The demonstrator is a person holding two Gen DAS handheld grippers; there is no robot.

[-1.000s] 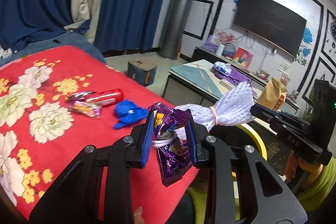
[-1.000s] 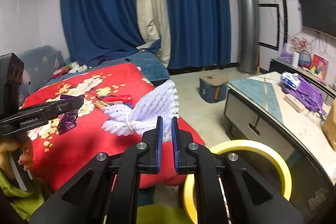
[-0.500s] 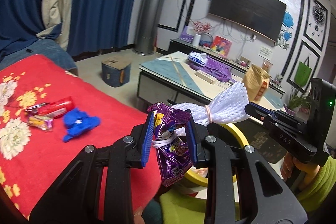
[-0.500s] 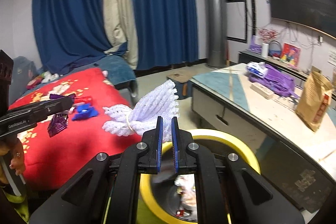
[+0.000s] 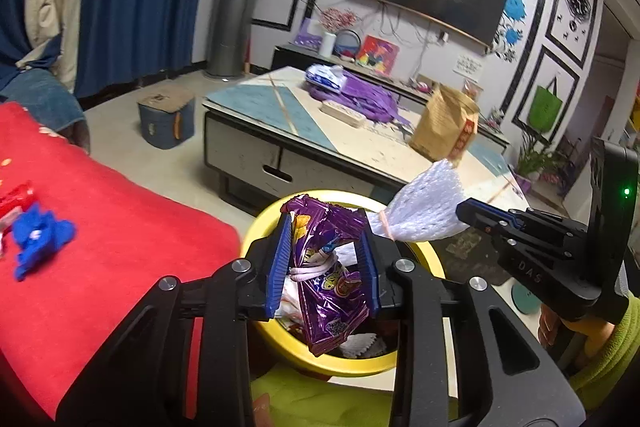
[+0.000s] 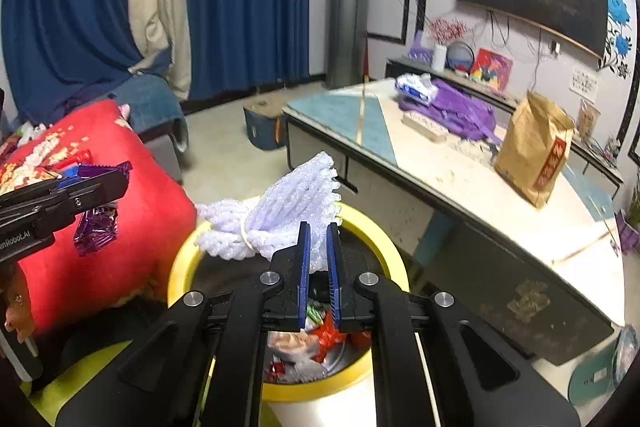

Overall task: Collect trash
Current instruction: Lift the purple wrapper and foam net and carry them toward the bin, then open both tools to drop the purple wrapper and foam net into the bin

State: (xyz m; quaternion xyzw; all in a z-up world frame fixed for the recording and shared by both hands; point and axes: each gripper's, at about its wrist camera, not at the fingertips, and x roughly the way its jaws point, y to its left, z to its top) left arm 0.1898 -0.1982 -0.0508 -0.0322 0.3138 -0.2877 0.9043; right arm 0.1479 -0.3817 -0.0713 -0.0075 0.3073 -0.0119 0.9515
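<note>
Both grippers moved from red bedspread [image 5: 120, 227] to above yellow bin [image 6: 188, 259]. Left gripper [image 5: 324, 259] jaws opening, purple wrapper [image 5: 328, 291] still between pads; right gripper [image 6: 318, 267] clenches white foam net [image 6: 288, 211]. Coffee table [image 6: 460, 179] right of frame.

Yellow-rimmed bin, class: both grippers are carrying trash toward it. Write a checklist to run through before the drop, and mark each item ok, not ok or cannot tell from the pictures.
1. Purple snack wrapper between the left gripper pads, jaws opening: ok.
2. White foam net pinched in the right gripper: ok.
3. Wrapper hangs over the mouth of the yellow-rimmed bin: ok.
4. Net over the mouth: mostly; its tied end reaches past the rim: cannot tell if it clears.
5. Room left in the bin, trash lies low inside: ok.
6. White string across the wrapper, free or snagged: cannot tell.
</note>
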